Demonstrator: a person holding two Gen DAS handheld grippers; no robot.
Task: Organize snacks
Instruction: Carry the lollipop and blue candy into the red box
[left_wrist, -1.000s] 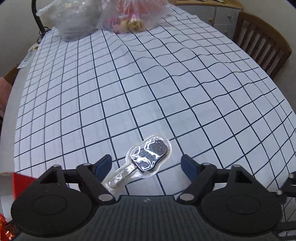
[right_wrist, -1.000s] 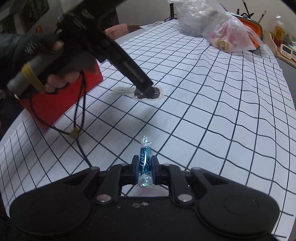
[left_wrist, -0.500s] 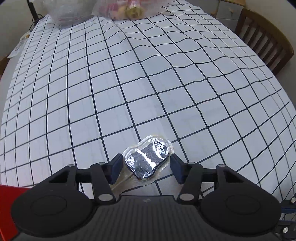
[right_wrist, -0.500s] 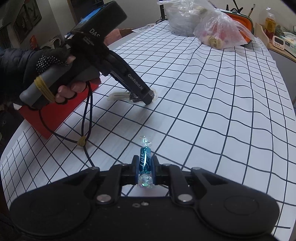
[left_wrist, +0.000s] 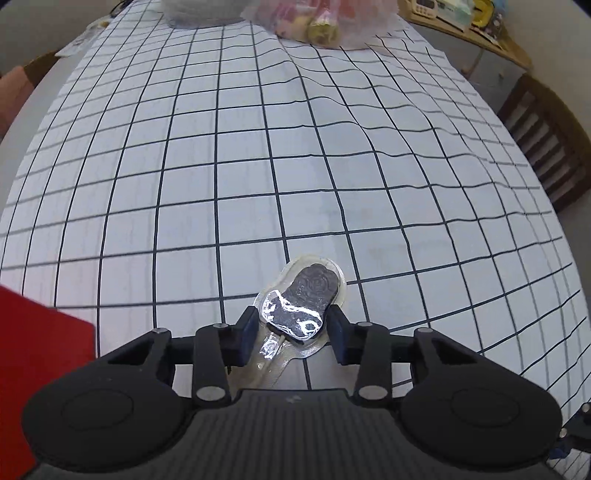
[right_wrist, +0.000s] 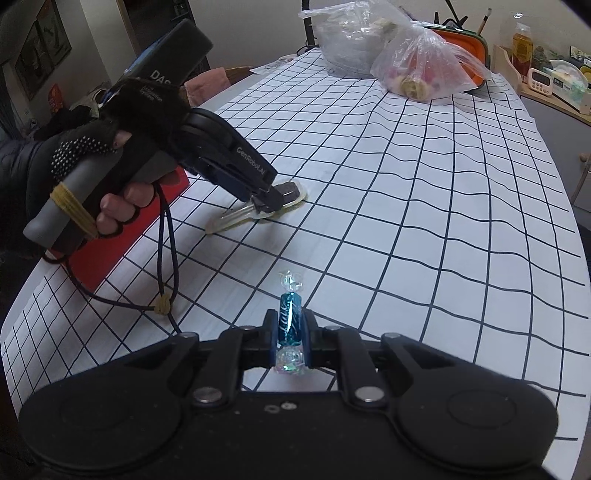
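A dark chocolate lollipop (left_wrist: 303, 302) in a clear wrapper lies on the checked tablecloth. My left gripper (left_wrist: 291, 326) is shut on it, its blue pads against both sides of the chocolate head. The right wrist view shows the same gripper (right_wrist: 271, 197) down at the table on the lollipop (right_wrist: 286, 194), with the wrapped stick trailing toward the left. My right gripper (right_wrist: 290, 338) is shut on a blue-wrapped candy (right_wrist: 290, 319) and holds it upright a little above the cloth.
A red box (left_wrist: 40, 354) sits at the table's left edge, also in the right wrist view (right_wrist: 122, 240). Two plastic bags of snacks (right_wrist: 424, 66) stand at the far end. A wooden chair (left_wrist: 546, 136) is at the right. A black cord (right_wrist: 162, 258) hangs from the left gripper.
My left gripper came down over the lollipop and closed its pads onto the chocolate head. The right gripper kept hold of the blue candy and barely moved.
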